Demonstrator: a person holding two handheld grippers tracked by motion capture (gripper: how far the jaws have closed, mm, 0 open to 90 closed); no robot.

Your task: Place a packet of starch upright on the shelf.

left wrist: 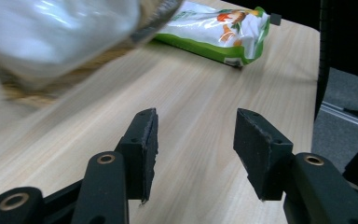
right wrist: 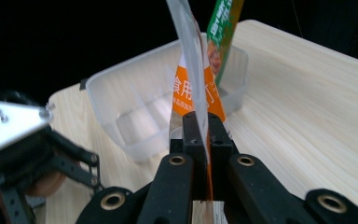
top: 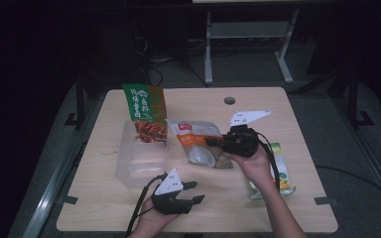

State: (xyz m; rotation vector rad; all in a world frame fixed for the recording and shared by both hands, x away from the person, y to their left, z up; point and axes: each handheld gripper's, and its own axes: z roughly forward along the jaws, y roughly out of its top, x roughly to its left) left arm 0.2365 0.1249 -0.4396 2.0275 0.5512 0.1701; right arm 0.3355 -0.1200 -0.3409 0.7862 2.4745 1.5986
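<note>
My right gripper (top: 213, 143) (right wrist: 204, 122) is shut on the edge of an orange-and-white snack packet (top: 198, 144) (right wrist: 191, 70), which hangs lifted over the middle of the table. The packet's blurred underside (left wrist: 56, 32) shows in the left gripper view. Left of it stands a clear plastic container (top: 141, 158) (right wrist: 135, 107) with a green snack bag (top: 145, 111) (right wrist: 221, 32) upright at its far end. Near the front edge, my left gripper (top: 197, 192) (left wrist: 196, 126) is open over bare wood with nothing between its jaws.
A green-and-white packet (top: 278, 173) (left wrist: 214, 28) lies flat by the table's right side, beside the right forearm. The wooden table (top: 258, 203) has a round cable hole (top: 229, 100) at the back. A metal frame stands on the dark floor behind.
</note>
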